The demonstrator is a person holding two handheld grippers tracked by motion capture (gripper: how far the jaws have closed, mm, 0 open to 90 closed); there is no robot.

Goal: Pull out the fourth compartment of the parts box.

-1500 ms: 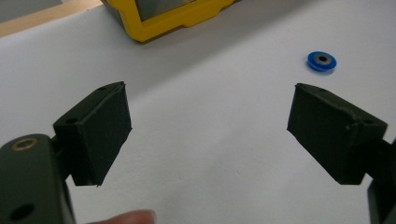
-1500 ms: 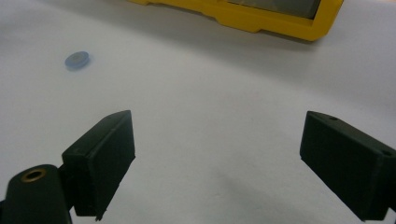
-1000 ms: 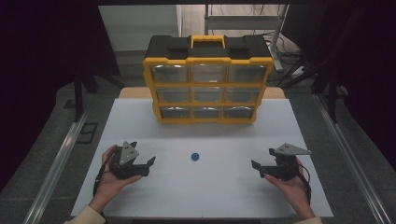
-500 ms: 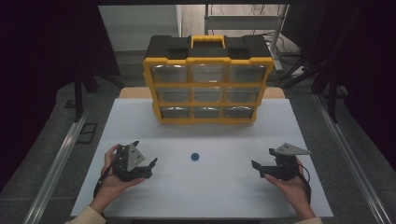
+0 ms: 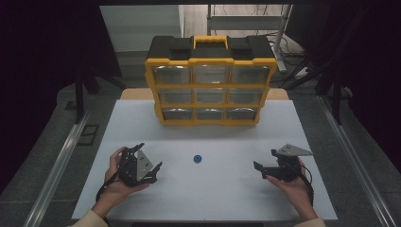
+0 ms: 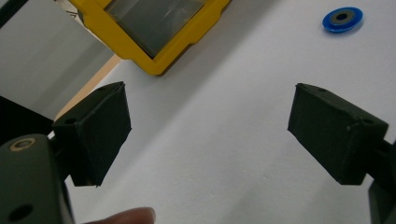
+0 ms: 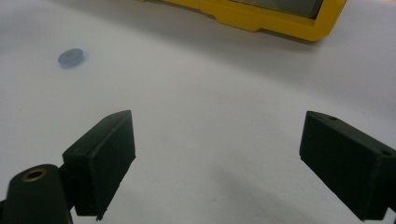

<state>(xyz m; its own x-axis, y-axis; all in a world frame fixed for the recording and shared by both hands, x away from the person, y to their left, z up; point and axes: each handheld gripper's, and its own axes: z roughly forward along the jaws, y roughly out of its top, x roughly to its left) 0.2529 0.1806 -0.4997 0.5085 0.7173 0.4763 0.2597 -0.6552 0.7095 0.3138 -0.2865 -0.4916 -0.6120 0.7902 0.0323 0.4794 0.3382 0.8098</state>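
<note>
Blue disc (image 5: 197, 159) lies untouched on the white table (image 5: 213, 198), between the left gripper (image 5: 150, 171) and right gripper (image 5: 261, 168), both wide and empty; nothing looks started, with the yellow drawer box (image 5: 211, 85) behind.

- Left gripper (image 5: 150, 171) now rolled in the hand since a second ago, grey plate (image 5: 142, 163) turned toward the table's middle rather than upward.
- Sits slightly nearer the person's edge and a touch toward the blue disc (image 5: 197, 159) than before, well apart from it.
- Jaws spread wide over bare white table (image 6: 224, 140), yellow organizer's (image 6: 154, 32) corner at upper left in its own view.
</note>
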